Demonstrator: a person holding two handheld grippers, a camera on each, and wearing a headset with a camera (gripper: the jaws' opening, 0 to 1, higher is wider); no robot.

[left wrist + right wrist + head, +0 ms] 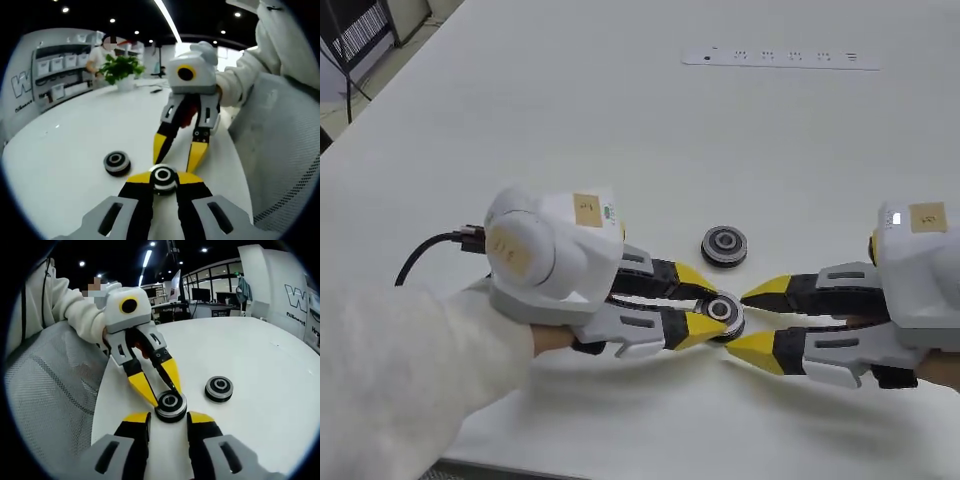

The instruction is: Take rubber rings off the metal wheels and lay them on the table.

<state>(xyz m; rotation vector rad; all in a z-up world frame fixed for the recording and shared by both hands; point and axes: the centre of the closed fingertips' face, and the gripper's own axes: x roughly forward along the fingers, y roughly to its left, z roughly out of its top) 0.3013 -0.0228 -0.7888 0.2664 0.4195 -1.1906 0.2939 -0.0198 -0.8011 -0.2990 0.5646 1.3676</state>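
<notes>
Sleeve [400, 370] and left claw [718, 308] sit closest to the head camera.

1. Left claw: clenched on one metal wheel [724, 309], pinched at the very tips. The wheel lies flat with its axle upright. Whether it rests on the desk [620, 120] or hangs just above it cannot be told.
2. Right claw [737, 320]: released. It faces the left claw head-on from the opposite side, with its tips straddling the same wheel. In the right gripper view the wheel sits dead ahead, between the two tips.
3. Rubber ring [171, 416]: appears to be the dark outer band, and it is on the wheel. Judgement: the right claw is placed to close across the rim and peel the ring off while the left claw holds the hub.
4. Second wheel [724, 245]: flat on the desk, just beyond both claws, untouched.
</notes>
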